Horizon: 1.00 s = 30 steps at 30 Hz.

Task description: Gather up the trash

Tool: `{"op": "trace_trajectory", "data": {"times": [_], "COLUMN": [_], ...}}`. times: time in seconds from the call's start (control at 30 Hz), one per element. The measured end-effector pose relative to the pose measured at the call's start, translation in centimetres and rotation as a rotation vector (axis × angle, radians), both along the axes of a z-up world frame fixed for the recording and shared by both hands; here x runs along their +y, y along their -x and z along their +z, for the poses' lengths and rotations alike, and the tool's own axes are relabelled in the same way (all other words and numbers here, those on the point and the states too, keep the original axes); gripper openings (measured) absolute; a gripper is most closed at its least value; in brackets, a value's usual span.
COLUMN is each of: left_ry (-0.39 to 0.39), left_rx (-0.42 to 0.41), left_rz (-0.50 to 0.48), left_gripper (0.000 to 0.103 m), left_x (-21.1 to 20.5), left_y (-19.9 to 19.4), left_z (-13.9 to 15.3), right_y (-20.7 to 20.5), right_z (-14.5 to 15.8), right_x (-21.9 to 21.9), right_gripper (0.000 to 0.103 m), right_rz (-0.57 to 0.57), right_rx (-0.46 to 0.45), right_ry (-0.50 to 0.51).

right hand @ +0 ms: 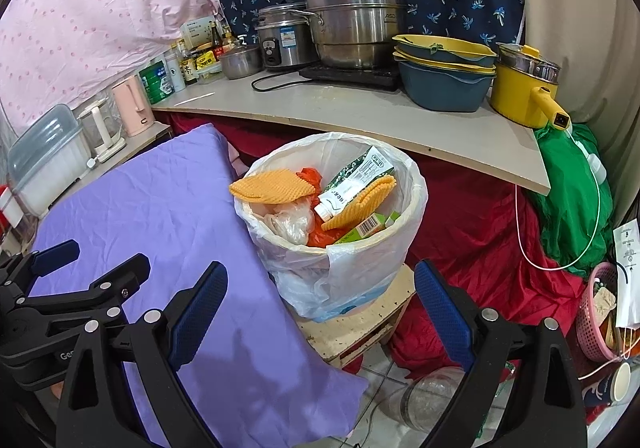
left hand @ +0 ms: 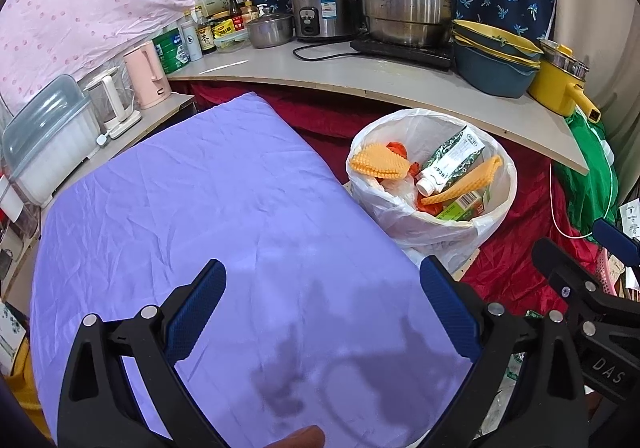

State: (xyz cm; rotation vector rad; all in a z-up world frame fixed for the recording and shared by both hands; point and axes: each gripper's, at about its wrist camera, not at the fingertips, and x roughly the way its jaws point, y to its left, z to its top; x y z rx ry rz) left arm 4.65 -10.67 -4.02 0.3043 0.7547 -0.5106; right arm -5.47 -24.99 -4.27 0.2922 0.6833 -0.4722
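1. Currently both grippers are idling with nothing in them: left gripper (left hand: 322, 312) is hanging over the purple cloth (left hand: 200, 208) with its fingers spread wide, and right gripper (right hand: 320, 312) is likewise spread and released, pointing at the trash bin (right hand: 340, 248).
2. Trash is sitting in the bin, which is lined with a white plastic bag (right hand: 304, 288): two orange waffle-textured pieces (right hand: 272, 186), a green-and-white carton (right hand: 352, 180), a barcoded green box (right hand: 360, 230) and crumpled clear and orange plastic are all lying inside, close to the rim.
3. Bin is standing on a low wooden stool (right hand: 360, 324), touching the edge of the cloth-covered surface, below the counter (right hand: 360, 116) that is carrying pots and bowls.
4. Cloth surface is showing no loose trash in either view.
5. Judging the step: collecting looks mostly done, or between items. Can't tell whether the clear bottle (right hand: 432, 396) lying on the floor tiles near the stool counts as trash.
6. Next move, if that bottle is a target: right gripper is needing to drop low, straddle the body and close across it. It's round and probably slippery, so grip near the middle.
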Motion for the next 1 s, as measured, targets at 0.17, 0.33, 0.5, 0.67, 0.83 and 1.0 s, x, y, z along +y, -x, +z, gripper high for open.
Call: {"op": "trace_trajectory", "data": {"times": [0.17, 0.33, 0.5, 0.67, 0.83, 1.0], "left_ry": [0.003, -0.002, -0.009, -0.010, -0.010, -0.018], "left_rx": [-0.001, -0.004, -0.009, -0.009, -0.020, -0.016], "left_rz": [0.010, 0.014, 0.010, 0.014, 0.026, 0.035], "left_gripper": [0.093, 0.093, 0.093, 0.093, 0.093, 0.093], "left_x": [0.03, -0.14, -0.42, -0.50, -0.87, -0.91], "left_y": [0.00, 0.10, 0.32, 0.34, 0.54, 0.25], "left_z": [-0.21, -0.34, -0.50, -0.52, -0.45, -0.64], "right_y": [0.00, 0.06, 0.06, 0.15, 0.21, 0.21], "right_z": [-0.09, -0.30, -0.34, -0.52, -0.69, -1.00], "right_x": [0.01, -0.03, 0.00, -0.14, -0.18, -0.24], "right_gripper": [0.091, 0.091, 0.091, 0.091, 0.091, 0.091], "right_rz": [-0.001, -0.002, -0.003, -0.004, -0.003, -0.001], "right_rx": [0.001, 0.001, 0.001, 0.003, 0.003, 0.004], "right_ry": [-0.002, -0.008, -0.009, -0.010, -0.011, -0.016]}}
